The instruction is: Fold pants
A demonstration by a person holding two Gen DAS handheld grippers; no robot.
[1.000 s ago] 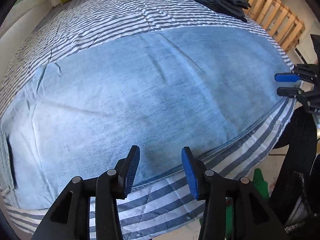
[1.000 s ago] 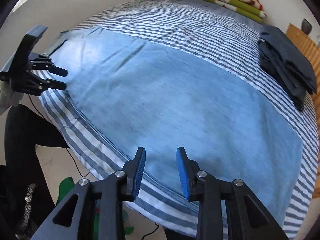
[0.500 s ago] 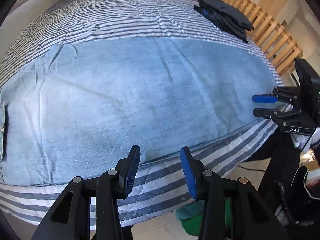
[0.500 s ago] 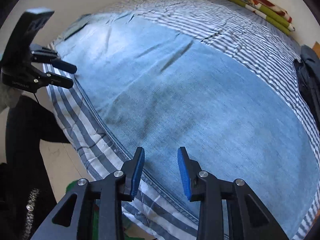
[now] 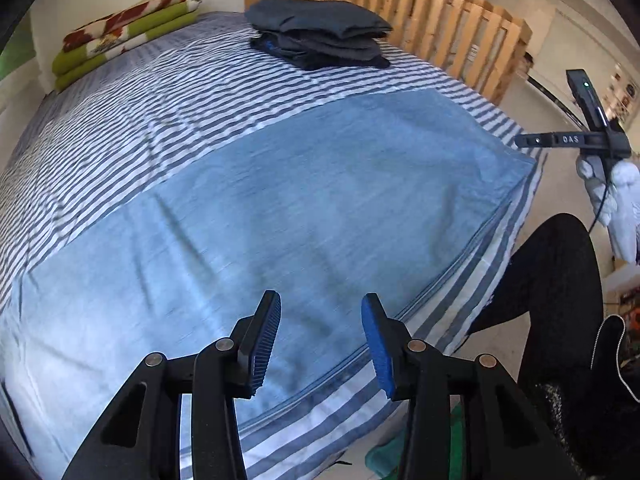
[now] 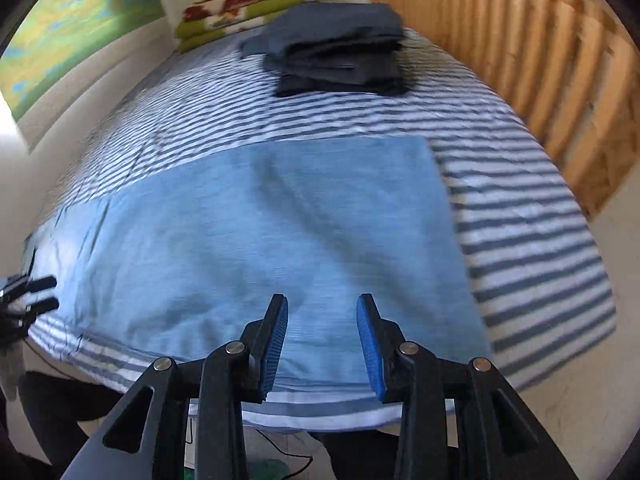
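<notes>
Light blue denim pants [image 5: 288, 216] lie flat along the near edge of a striped bed, legs folded onto each other; in the right wrist view the pants [image 6: 264, 240] end in a straight hem at the right. My left gripper [image 5: 320, 332] hovers open over the pants' near seam, nothing between its blue pads. My right gripper [image 6: 322, 332] is open above the near edge close to the hem end. Each gripper shows in the other's view: the right gripper [image 5: 536, 141] seen side-on at far right, the left gripper [image 6: 44, 292] at far left.
A stack of folded dark garments [image 5: 320, 36] sits at the far side of the striped bedsheet [image 5: 160, 92]. Folded green and red blankets [image 5: 120, 36] lie by the wall. A wooden slatted frame [image 5: 440, 32] stands beyond the bed. The person's dark legs [image 5: 552, 288] are beside the bed.
Both cameras have swung towards the hem end of the pants and lifted, so the headboard, dark stack and blankets come into view. Both grippers stay open and empty.
</notes>
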